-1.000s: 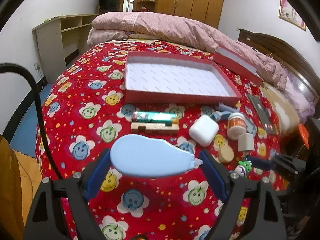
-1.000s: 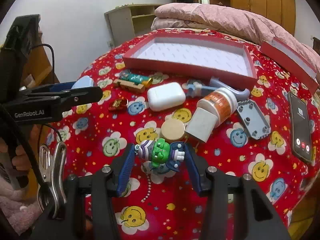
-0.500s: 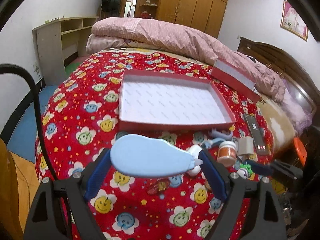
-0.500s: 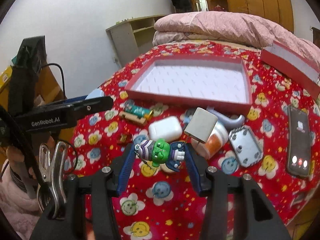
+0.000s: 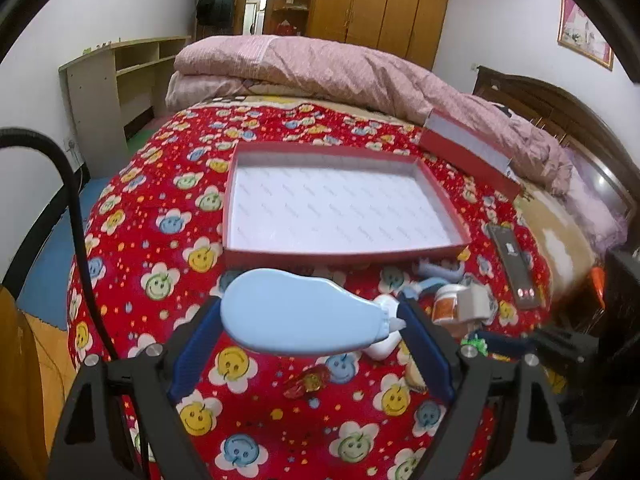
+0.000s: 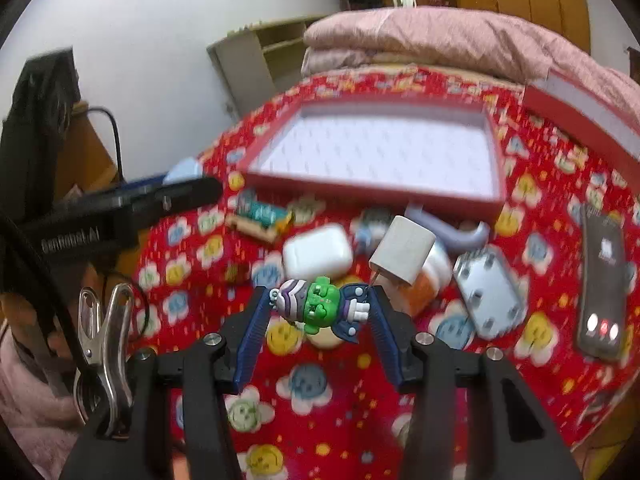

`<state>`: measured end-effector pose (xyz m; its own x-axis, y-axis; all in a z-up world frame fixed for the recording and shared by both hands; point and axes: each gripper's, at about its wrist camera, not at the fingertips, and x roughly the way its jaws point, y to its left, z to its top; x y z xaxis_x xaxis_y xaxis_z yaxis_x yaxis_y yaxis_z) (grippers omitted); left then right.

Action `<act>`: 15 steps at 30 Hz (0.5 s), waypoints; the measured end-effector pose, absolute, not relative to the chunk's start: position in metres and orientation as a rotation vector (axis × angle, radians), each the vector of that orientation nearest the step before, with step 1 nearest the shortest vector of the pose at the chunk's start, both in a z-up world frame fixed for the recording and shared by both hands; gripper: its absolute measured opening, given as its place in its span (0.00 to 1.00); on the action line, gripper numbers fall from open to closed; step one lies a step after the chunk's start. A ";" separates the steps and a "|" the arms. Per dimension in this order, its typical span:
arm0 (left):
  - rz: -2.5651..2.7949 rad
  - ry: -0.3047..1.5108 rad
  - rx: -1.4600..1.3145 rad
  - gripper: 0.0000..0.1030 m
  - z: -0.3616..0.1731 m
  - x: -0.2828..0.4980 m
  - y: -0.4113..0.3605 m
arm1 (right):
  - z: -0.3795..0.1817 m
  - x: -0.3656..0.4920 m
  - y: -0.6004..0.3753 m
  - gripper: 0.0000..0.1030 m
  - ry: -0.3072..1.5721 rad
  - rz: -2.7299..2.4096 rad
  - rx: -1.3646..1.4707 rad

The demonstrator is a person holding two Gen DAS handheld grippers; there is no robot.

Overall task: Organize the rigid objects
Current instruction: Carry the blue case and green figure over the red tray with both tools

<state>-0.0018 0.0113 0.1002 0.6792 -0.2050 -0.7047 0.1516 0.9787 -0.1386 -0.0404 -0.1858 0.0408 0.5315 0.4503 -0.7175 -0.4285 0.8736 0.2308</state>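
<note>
the left hand-held gripper [image 5: 310,322], low in the centre of its frame, is clamped across a pale blue teardrop-shaped case [image 5: 300,318], carried clear of the bed; the right hand-held gripper [image 6: 318,308], low centre of its own frame, pinches a small green figure toy [image 6: 318,308] between its blue pads, likewise off the cover; above both, mid-frame, the red tray [image 5: 240,168] lies on the red smiley-print bedspread [image 5: 160,280] with its white floor bare; so, by my reading, nothing is sorted yet and these two are the first pieces on their way in; left on the bedspread, below the tray's near wall: a white earbud case [image 6: 318,256], a white charger block [image 6: 402,256] leaning on an orange-labelled jar [image 6: 424,292], a grey plate [image 6: 488,292], a teal tube [image 6: 262,212] and a phone [image 6: 602,280] at right; against the earlier frames, both hands have lifted and closed on the tray, which sits lower and larger, while each grip is unchanged.
</note>
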 end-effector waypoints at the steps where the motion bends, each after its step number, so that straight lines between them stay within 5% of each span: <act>1: -0.199 0.807 -0.075 0.88 0.097 -0.003 0.012 | 0.037 -0.044 -0.185 0.49 0.869 0.529 0.020; 12: -0.182 0.853 -0.096 0.88 0.076 -0.008 0.020 | -0.001 -0.070 -0.187 0.50 0.954 0.494 -0.041; 15: -0.184 0.858 -0.101 0.88 0.074 -0.008 0.021 | -0.002 -0.078 -0.189 0.58 0.937 0.488 -0.059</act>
<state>-0.0082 0.0210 0.0741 0.6391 -0.2013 -0.7423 0.1200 0.9794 -0.1622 -0.0776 -0.1888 -0.0018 0.4924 0.3763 -0.7848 -0.4270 0.8902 0.1589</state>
